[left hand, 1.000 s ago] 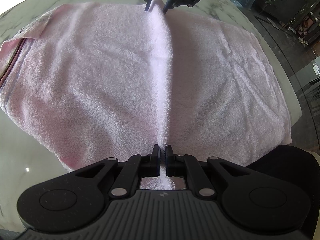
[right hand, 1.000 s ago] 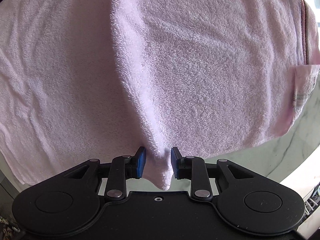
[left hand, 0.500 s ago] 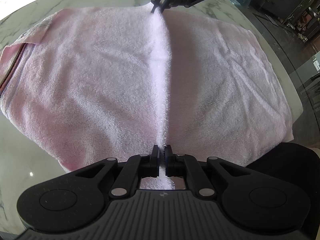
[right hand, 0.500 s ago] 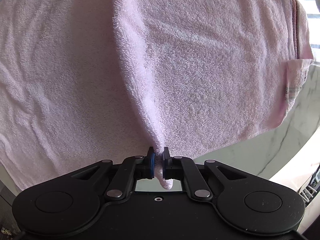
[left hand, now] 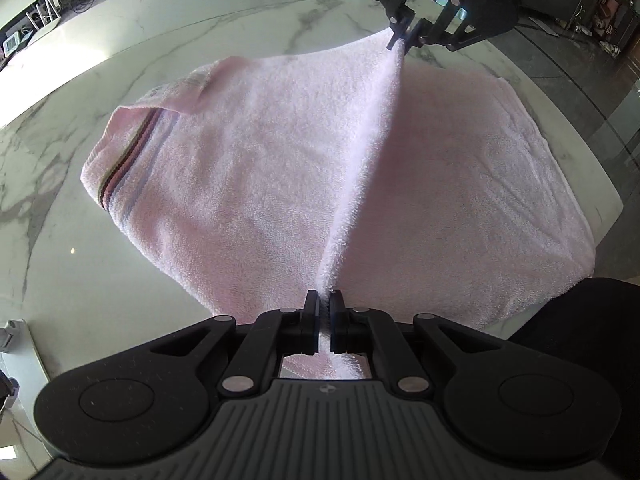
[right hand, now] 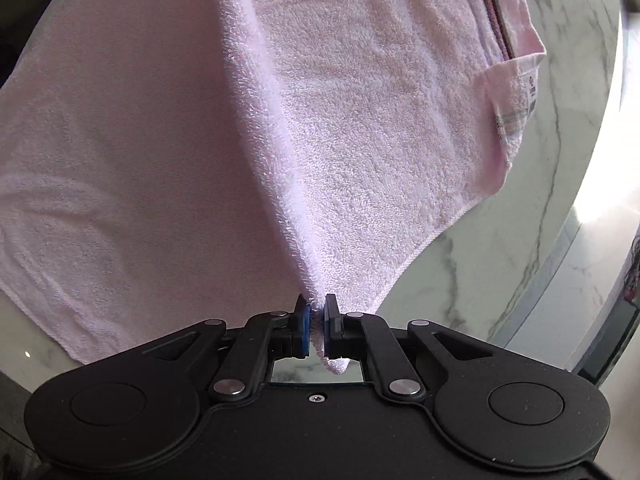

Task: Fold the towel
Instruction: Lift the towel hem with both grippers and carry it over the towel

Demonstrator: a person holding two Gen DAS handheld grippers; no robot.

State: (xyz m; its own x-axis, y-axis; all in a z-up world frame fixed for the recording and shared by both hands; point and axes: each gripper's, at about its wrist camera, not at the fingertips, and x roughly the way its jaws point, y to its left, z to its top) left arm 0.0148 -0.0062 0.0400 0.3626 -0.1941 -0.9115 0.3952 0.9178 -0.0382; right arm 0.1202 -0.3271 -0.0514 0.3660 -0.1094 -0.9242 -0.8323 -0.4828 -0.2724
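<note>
A pale pink towel (left hand: 260, 168) lies on a white marble table (left hand: 52, 240), pinched into a raised ridge down its middle. My left gripper (left hand: 325, 300) is shut on the near end of that ridge. The right gripper (left hand: 402, 42) appears at the top of the left wrist view, shut on the far end. In the right wrist view the right gripper (right hand: 316, 306) pinches the towel (right hand: 380, 120) between its blue pads. The half with the striped hem (left hand: 120, 168) is lifted off the table; the other half (left hand: 480, 180) still lies flat.
The marble table's rounded edge (left hand: 592, 168) runs close along the right of the towel, with dark floor beyond. A dark sleeve (left hand: 592, 320) sits at the lower right. Clutter and cables (left hand: 48, 8) lie on a far counter.
The right gripper closed on the far end of the ridge. Both grippers then rose, lifting the ridge, and the striped half drew in from the left toward the middle.
</note>
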